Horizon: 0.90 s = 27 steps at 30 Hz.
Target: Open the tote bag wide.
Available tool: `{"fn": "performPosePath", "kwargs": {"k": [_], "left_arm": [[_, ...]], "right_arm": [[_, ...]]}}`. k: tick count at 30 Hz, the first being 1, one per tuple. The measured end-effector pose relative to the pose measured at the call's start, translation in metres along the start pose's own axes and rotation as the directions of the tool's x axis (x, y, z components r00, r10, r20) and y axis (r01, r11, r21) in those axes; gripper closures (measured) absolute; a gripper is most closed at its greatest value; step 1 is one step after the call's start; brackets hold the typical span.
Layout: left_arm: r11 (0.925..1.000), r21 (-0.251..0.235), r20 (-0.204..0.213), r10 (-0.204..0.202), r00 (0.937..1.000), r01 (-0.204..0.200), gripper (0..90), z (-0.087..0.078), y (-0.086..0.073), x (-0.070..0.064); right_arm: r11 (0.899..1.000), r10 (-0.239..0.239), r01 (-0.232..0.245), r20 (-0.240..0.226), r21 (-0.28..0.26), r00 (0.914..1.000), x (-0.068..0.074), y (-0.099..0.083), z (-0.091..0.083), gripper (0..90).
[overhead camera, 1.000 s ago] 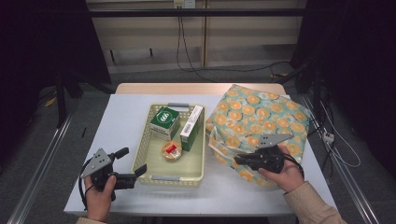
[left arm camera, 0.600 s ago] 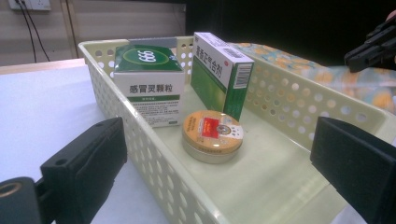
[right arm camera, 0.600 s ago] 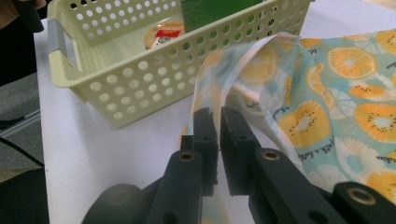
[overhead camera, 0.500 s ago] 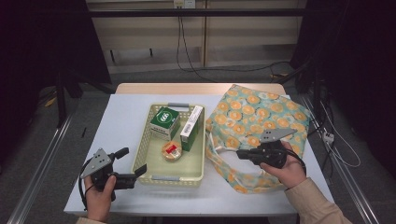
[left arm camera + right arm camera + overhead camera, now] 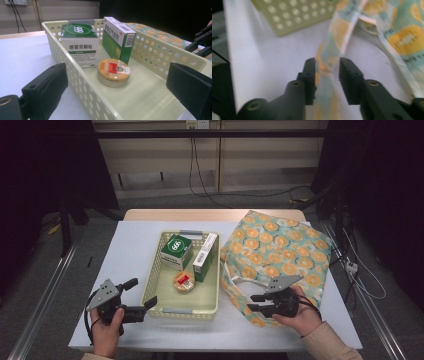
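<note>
Lab (floor rails (image 5: 37,307), dangling cables (image 5: 192,162), dark surrounds)

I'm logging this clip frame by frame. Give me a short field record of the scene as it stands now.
surface: table
basket: holds green box, tall box, round tin
bag: orange-patterned, lying right of basket
strap: runs between the right jaws
left gripper: open, straddling the basket's near corner
right gripper: jaws around strap, a gap on one side; grip unclear
</note>
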<state>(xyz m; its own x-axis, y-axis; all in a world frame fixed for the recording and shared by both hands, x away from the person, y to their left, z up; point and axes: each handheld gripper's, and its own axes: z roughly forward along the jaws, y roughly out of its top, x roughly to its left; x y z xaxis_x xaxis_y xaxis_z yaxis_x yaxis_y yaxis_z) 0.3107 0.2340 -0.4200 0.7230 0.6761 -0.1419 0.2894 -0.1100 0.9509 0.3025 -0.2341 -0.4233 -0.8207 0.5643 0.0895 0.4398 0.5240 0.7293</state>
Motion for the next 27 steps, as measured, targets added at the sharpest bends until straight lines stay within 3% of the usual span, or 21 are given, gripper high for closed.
{"fn": "performPosePath", "kwargs": {"k": [4,7,13,16,19,27], "left_arm": [[1.0,-0.002,-0.001,-0.001,1.0,0.001,3.7,0.0,0.0,0.0],[1.0,-0.002,-0.004,-0.004,1.0,0.004,3.7,0.0,0.0,0.0],[1.0,0.0,-0.003,-0.003,1.0,0.003,3.7,0.0,0.0,0.0],[1.0,-0.004,-0.003,-0.006,1.0,0.006,3.7,-0.001,0.0,0.0],[1.0,0.0,-0.002,-0.006,1.0,0.006,3.7,0.0,-0.001,0.001],[0.9999,0.004,0.0,-0.009,1.0,0.009,3.7,0.001,-0.002,0.001]], "right_arm": [[0.999,0.032,-0.032,-0.007,0.011,0.9995,-0.01,-0.005,-0.001,89.2],[0.999,0.054,-0.054,-0.004,0.008,0.9985,-0.015,-0.004,-0.003,90.0],[0.995,0.075,-0.073,0.029,-0.064,0.9967,-0.033,0.01,-0.024,90.0],[0.993,0.075,-0.068,0.075,-0.093,0.9943,-0.05,0.019,-0.036,90.0],[0.988,0.114,-0.102,0.105,-0.112,0.9879,-0.073,0.025,-0.044,90.0],[0.98,0.177,-0.158,0.169,-0.118,0.9696,-0.125,0.025,-0.044,90.0]]}}
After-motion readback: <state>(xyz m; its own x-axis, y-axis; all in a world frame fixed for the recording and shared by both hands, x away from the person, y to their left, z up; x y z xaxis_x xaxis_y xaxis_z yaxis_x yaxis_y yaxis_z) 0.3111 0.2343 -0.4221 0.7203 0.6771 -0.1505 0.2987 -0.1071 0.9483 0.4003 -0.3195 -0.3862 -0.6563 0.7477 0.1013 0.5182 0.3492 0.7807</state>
